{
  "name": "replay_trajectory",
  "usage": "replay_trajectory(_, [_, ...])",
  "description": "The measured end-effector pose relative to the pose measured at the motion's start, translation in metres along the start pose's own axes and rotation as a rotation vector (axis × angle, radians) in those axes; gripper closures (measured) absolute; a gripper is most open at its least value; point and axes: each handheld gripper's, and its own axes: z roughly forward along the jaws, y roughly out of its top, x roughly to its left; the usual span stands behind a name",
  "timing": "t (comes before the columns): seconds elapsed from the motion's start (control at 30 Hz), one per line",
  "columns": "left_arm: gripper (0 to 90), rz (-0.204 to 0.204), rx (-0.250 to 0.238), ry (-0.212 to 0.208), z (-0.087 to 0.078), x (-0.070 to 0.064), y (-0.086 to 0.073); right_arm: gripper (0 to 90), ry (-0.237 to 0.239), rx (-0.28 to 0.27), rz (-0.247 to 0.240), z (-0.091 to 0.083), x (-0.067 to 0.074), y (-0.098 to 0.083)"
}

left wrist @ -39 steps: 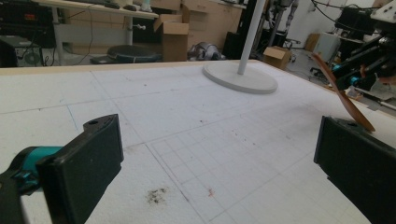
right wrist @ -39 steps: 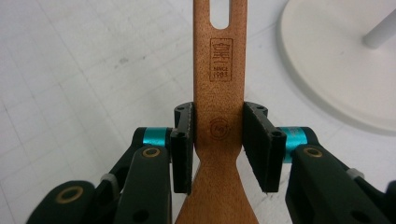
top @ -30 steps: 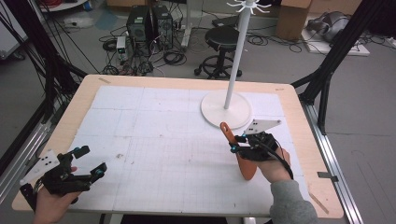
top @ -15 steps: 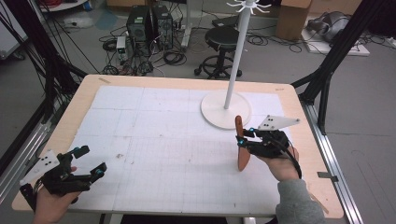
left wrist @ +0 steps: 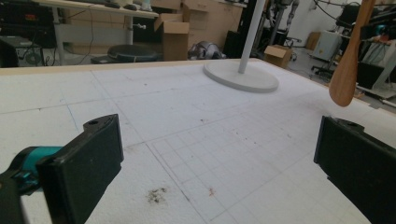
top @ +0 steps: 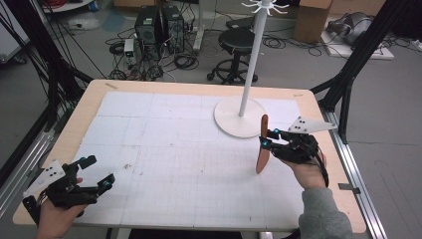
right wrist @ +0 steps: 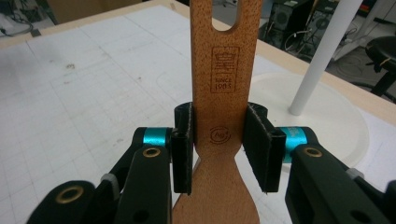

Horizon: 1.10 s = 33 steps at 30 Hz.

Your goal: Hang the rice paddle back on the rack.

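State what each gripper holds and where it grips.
The right gripper clamps a flat wooden spatula at its handle's narrow neck, above the blade. The left gripper is open, holding nothing.

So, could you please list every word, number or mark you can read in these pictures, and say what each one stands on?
"SINCE", burnt into the spatula handle, under a small square emblem too fine to read.
Below it a number, perhaps "1985": too blurred to be sure.
A round stamp lower on the handle, between the right claw's pads, perhaps "Ag+": not certain.
The paper grid on the table bears no readable text.
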Motion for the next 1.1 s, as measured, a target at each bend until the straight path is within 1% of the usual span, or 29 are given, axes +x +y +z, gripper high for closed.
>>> replay_trajectory(0.03, [1.8,0.003,0.006,-0.002,0.001,-0.001,0.000,64.9,-0.001,-0.006,-0.003,0.000,-0.002,0.000])
replay_trajectory(0.07, [1.8,0.005,0.008,-0.003,0.001,-0.001,-0.001,64.8,-0.003,-0.007,0.008,-0.001,-0.003,0.000])
replay_trajectory(0.13, [1.8,0.009,0.007,-0.008,0.002,-0.002,0.000,64.9,-0.007,-0.017,0.008,-0.001,-0.007,0.001])
replay_trajectory(0.23, [1.8,0.009,0.007,-0.008,0.002,-0.003,0.000,64.8,-0.003,-0.028,0.023,-0.002,-0.011,0.002])
replay_trajectory(0.4, [1.8,0.015,0.018,-0.008,0.004,-0.003,-0.001,64.8,-0.019,-0.050,0.007,-0.003,-0.012,0.006])
replay_trajectory(0.5, [1.8,0.022,0.027,-0.009,0.007,-0.005,-0.002,64.8,-0.024,-0.051,0.001,-0.004,-0.013,0.008])
replay_trajectory(0.7, [1.8,0.031,0.042,-0.028,0.014,-0.007,-0.004,64.8,-0.038,-0.064,-0.005,-0.009,-0.019,0.015])
replay_trajectory(0.83, [1.8,0.031,0.047,-0.038,0.018,-0.006,-0.004,64.9,-0.050,-0.074,-0.012,-0.012,-0.025,0.020])
replay_trajectory(0.9, [1.8,0.026,0.043,-0.042,0.021,-0.006,-0.004,64.8,-0.056,-0.072,-0.004,-0.013,-0.029,0.022])
replay_trajectory(0.97, [1.8,0.028,0.047,-0.048,0.022,-0.007,-0.004,64.9,-0.062,-0.078,-0.013,-0.013,-0.034,0.025])
replay_trajectory(1.0, [1.8,0.034,0.048,-0.052,0.023,-0.007,-0.003,64.8,-0.064,-0.083,-0.011,-0.013,-0.037,0.026])
replay_trajectory(1.1, [1.8,0.033,0.043,-0.055,0.025,-0.008,-0.003,64.8,-0.061,-0.110,-0.007,-0.015,-0.043,0.030])
